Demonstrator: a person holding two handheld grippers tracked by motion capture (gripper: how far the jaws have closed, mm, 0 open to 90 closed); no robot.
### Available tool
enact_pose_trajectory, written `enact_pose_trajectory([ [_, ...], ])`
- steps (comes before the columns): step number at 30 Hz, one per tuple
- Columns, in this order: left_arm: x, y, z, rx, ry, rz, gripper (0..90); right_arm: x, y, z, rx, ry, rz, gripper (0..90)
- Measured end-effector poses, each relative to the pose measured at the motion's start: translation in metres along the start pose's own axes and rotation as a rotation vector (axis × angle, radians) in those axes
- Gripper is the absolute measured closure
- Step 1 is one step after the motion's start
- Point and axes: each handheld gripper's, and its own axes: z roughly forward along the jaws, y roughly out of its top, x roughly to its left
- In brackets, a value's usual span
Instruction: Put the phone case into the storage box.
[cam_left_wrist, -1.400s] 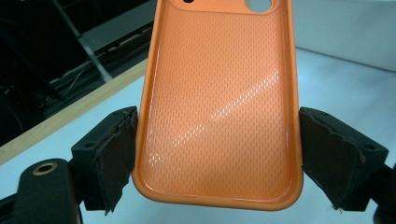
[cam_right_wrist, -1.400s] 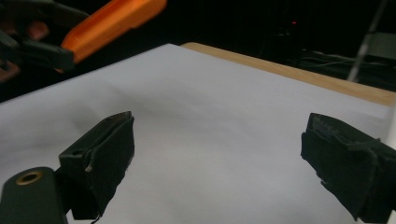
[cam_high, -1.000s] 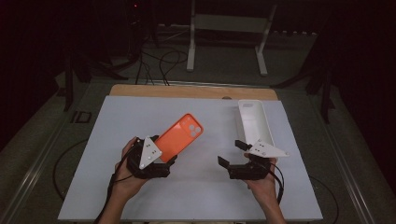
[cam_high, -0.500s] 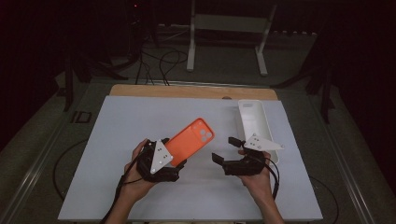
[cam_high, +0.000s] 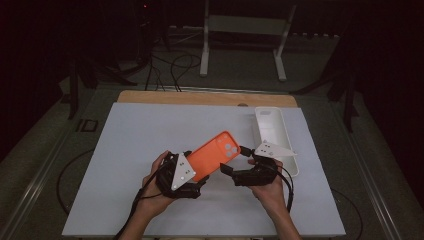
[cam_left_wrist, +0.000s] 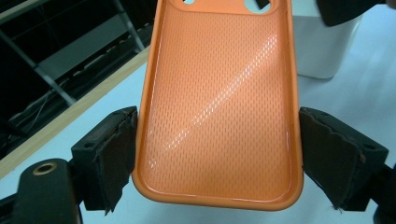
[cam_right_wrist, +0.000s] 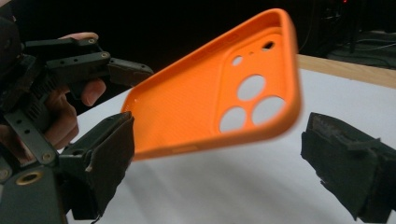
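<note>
Forearms enter from the bottom of the high view, each hand carrying a black two-jaw tool. Left gripper (cam_high: 192, 177), lower centre of that frame, clamps the near end of an orange soft-plastic phone case (cam_high: 214, 155); in the left gripper view its ragged black foam pads (cam_left_wrist: 114, 151) press both long edges of the case (cam_left_wrist: 219, 107), which is lifted off the table and slants up toward the upper right. Right gripper (cam_high: 235, 162) sits just right of the case's camera end, jaws spread wide and holding nothing; the right gripper view shows the case (cam_right_wrist: 219, 93) hanging between and beyond its pads (cam_right_wrist: 109, 154), apart from them.

Case reads as light, thin and flexible, likely rubbery: inner face dimpled in a fine mesh pattern, glossy, with rounded corners, a raised lip and several round camera cut-outs. It would bend if squeezed mid-span; best taken across the stiffer side rims, near a corner. Foam should grip it well.

Pale grey matte sheet (cam_high: 150, 140) covers the table. Farther off, right of centre, a long white rectangular plastic tray (cam_high: 270, 130) rests on the sheet. Beyond, a wooden table edge (cam_high: 200, 97), then dark floor with cables.
</note>
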Motion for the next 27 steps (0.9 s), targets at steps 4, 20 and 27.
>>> enact_pose_trajectory([
  [4, -0.004, 0.002, 0.0, -0.011, -0.008, 0.008, 16.6, 0.0, 0.0, 0.002, 0.0, 0.01, 0.015, 9.6],
  [20, -0.014, 0.007, 0.008, -0.042, -0.036, 0.02, 16.5, -0.005, 0.004, 0.008, 0.003, 0.078, 0.177, 41.9],
  [27, -0.019, 0.004, 0.015, -0.01, -0.02, 0.046, 16.5, -0.003, 0.004, 0.008, 0.026, 0.089, 0.204, 67.1],
])
